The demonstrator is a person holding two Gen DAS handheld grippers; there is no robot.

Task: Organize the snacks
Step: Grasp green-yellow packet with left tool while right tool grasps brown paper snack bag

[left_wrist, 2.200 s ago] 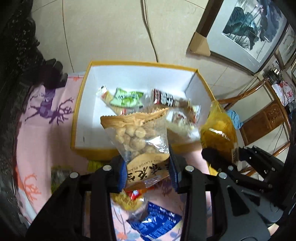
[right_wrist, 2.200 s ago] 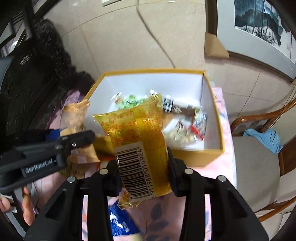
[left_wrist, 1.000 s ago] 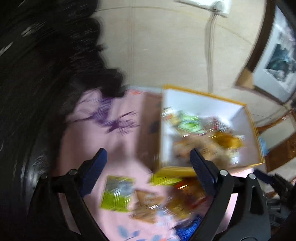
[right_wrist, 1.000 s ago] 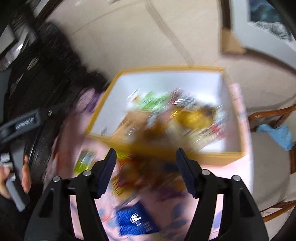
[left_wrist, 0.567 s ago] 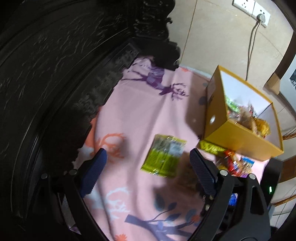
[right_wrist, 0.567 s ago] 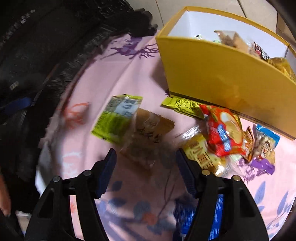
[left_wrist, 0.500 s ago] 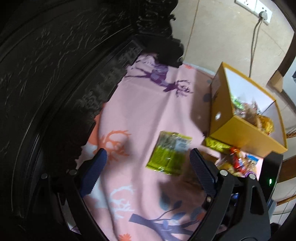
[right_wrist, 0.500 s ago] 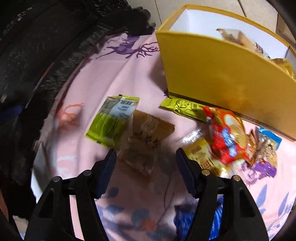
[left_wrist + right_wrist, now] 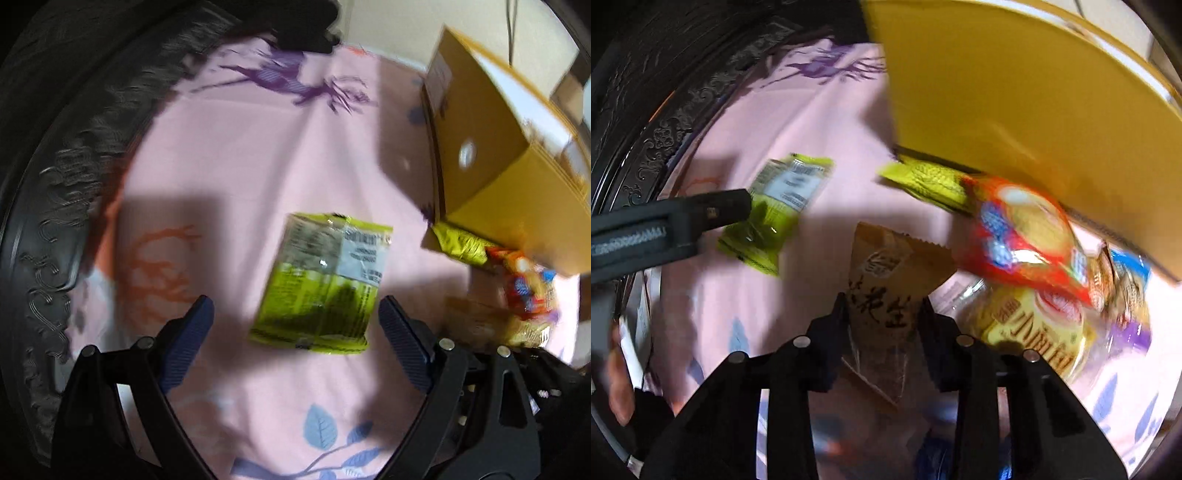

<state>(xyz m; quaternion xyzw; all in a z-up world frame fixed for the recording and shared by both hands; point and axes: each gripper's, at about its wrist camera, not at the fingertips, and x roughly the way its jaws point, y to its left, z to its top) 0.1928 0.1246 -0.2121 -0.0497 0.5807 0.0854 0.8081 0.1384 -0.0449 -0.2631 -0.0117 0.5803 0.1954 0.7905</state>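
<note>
A pink cloth [image 9: 258, 155] printed with deer and leaves covered the table, dark carved wood curving round its left edge. We had our left gripper [image 9: 295, 325] above the green packet [image 9: 323, 284], its jaws wide apart with the packet lying flat between them, untouched. To the right, our right gripper [image 9: 884, 310] was closing on the brown packet [image 9: 886, 280], whose body sat between the pads. Further right stood the yellow box [image 9: 997, 96], with more snacks against its near wall.

We judged this the pick-up step; next, each gripper needed a firm pinch, then a lift over the box wall.

Outside the box we counted one green packet, one brown, one yellow-green stick [image 9: 923, 181], one red packet [image 9: 1023, 232], one yellow cup-like pack [image 9: 1038, 328], and perhaps two more small ones at the blurred right edge.
</note>
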